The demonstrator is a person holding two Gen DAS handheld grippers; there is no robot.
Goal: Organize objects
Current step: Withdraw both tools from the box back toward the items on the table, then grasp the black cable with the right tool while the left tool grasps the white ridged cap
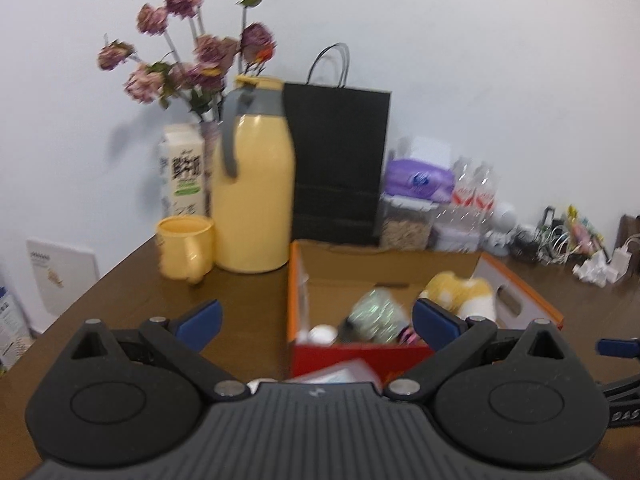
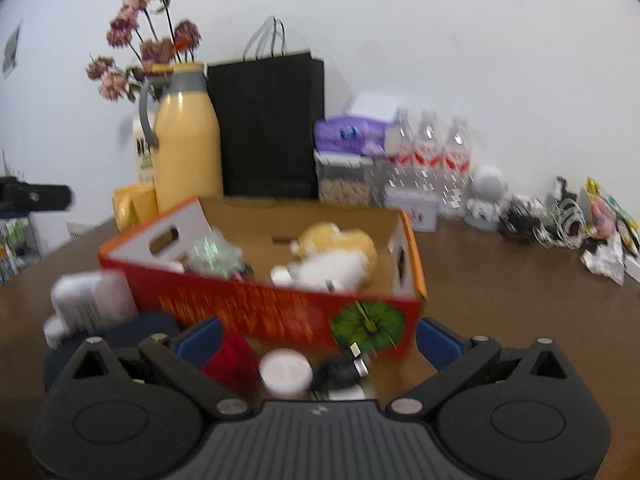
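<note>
Red-and-orange cardboard box (image 2: 256, 304) on brown wooden table (image 1: 248, 300) serves as collection bin; yellow-white plush toy (image 2: 336, 256) already inside; left gripper (image 1: 316, 320) spread wide, empty; right gripper (image 2: 318, 340) likewise, above loose white round lid (image 2: 285, 369) and black cylinder (image 2: 344, 368), likely next.

Black claw (image 1: 316, 326), blue fingertips (image 1: 200, 322)
</note>
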